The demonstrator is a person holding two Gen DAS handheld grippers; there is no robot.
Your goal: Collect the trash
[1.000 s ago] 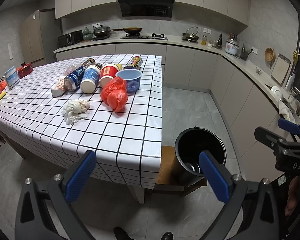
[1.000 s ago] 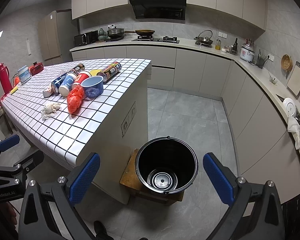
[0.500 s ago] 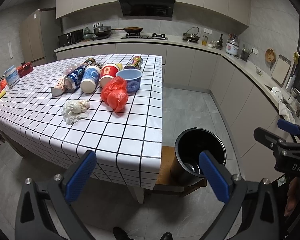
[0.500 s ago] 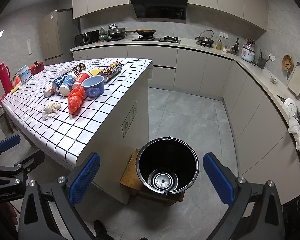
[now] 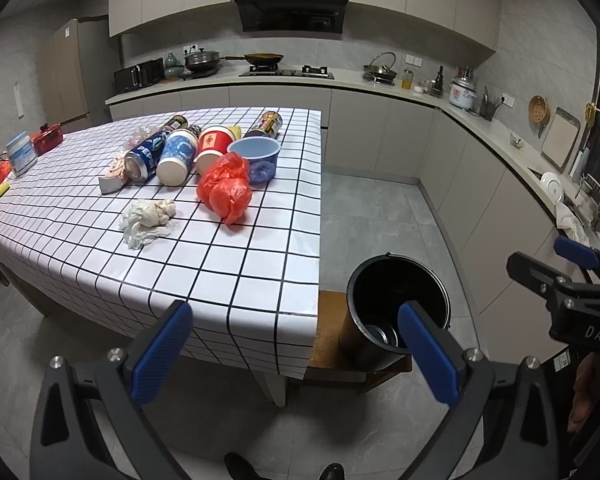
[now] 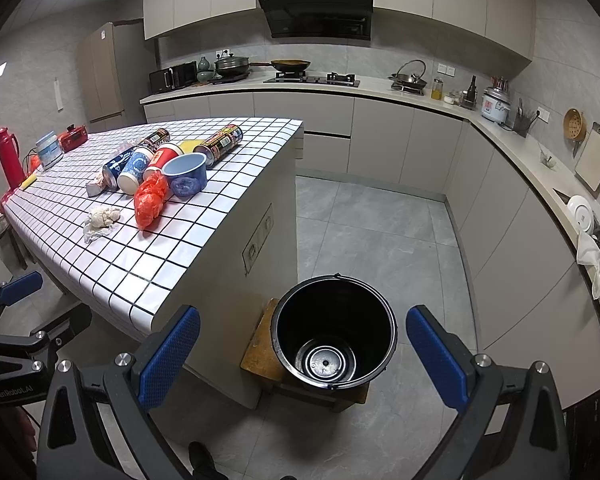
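Note:
Trash lies on the checked table [image 5: 240, 264]: a red plastic bag [image 5: 226, 188], a crumpled white tissue [image 5: 148, 222], a blue bowl [image 5: 256, 158], a red paper cup [image 5: 214, 146], a blue-patterned cup [image 5: 178, 156], a Pepsi can [image 5: 144, 158] and a dark can [image 5: 268, 122]. A black bucket [image 6: 334, 344] stands on a low wooden stool [image 6: 260, 350] beside the table, with a round lid-like thing at its bottom. My left gripper [image 5: 296, 350] is open and empty, in front of the table's near corner. My right gripper [image 6: 302, 354] is open and empty above the bucket.
A red flask [image 6: 8, 158], a red box [image 5: 48, 138] and a white tub [image 5: 20, 156] sit at the table's far left. Kitchen counters with cabinets [image 6: 400, 152] run along the back and right. Grey tiled floor [image 6: 364, 224] lies between table and counters.
Both views have barely shifted; the right wrist view has crept slightly nearer. Both grippers stay open and empty, and nothing on the table has moved.

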